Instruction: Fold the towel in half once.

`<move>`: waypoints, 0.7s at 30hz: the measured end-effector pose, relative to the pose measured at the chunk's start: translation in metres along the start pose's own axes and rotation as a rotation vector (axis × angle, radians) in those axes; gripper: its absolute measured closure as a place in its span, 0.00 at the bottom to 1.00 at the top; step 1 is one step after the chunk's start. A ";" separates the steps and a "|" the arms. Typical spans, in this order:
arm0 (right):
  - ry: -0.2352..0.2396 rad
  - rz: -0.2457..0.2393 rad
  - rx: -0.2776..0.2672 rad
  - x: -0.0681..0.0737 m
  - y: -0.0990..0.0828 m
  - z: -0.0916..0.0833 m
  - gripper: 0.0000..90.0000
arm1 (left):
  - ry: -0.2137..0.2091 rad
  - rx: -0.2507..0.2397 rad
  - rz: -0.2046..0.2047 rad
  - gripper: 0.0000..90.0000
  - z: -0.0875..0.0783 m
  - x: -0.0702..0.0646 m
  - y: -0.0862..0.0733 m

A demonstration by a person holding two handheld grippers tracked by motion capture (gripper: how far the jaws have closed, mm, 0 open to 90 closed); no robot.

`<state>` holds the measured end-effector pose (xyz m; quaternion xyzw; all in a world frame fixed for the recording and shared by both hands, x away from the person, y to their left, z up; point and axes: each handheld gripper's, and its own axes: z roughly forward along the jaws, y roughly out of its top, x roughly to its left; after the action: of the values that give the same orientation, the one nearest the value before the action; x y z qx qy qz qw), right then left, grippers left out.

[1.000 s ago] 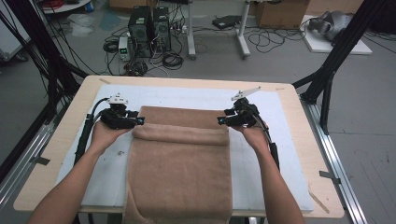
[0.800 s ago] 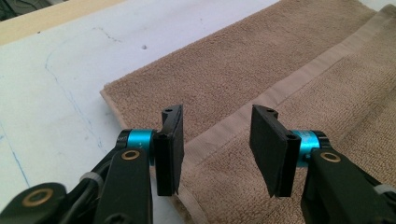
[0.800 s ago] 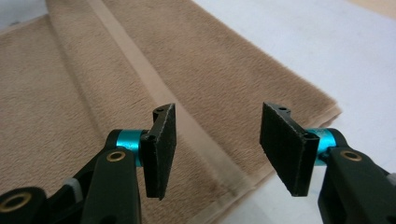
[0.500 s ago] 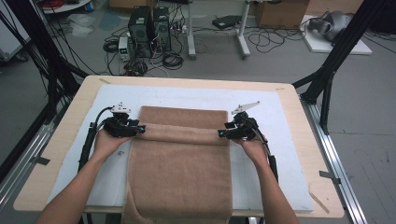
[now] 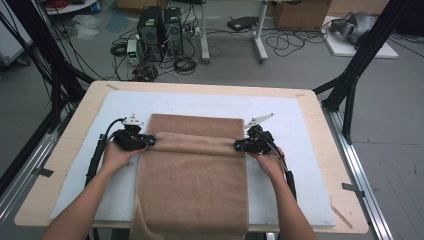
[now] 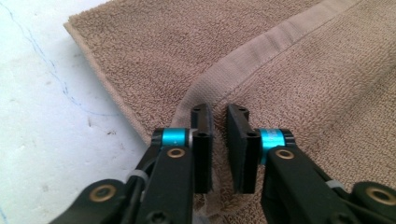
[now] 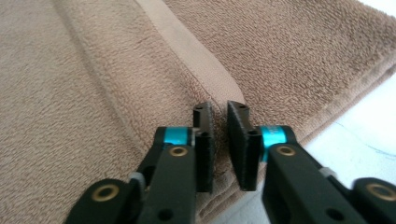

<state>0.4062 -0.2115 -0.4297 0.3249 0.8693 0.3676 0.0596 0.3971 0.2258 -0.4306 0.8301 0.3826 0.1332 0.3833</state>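
A brown towel point(image 5: 192, 185) lies on the white mat point(image 5: 200, 102), its near end hanging over the table's front edge. A folded-over end with a flat hem point(image 6: 261, 49) crosses it between the hands. My left gripper point(image 5: 150, 141) is at the towel's left edge. Its jaws have just been closing, and they now pinch the hem corner point(image 6: 219, 114) in a narrow gap. My right gripper point(image 5: 237, 146) is at the right edge. Its jaws have also just been closing and hold the hem's other corner point(image 7: 219, 112) over the towel point(image 7: 93, 93).
The wooden table point(image 5: 75, 130) has metal rails along both sides. Black frame legs point(image 5: 350, 85) stand at the far right corner, and more at the far left. Computers point(image 5: 160, 25) and cables lie on the floor beyond.
Both hands have sunk onto the towel's fold, one at each side edge. Both pairs of jaws have closed onto the hem.
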 end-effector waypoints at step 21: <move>0.093 -0.096 -0.138 0.034 0.001 -0.066 0.94 | -0.049 -0.200 0.051 0.91 -0.066 -0.031 -0.010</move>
<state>0.3577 -0.2303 -0.3766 0.2605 0.8585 0.4379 0.0590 0.3367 0.2423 -0.3913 0.8002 0.3367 0.1599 0.4698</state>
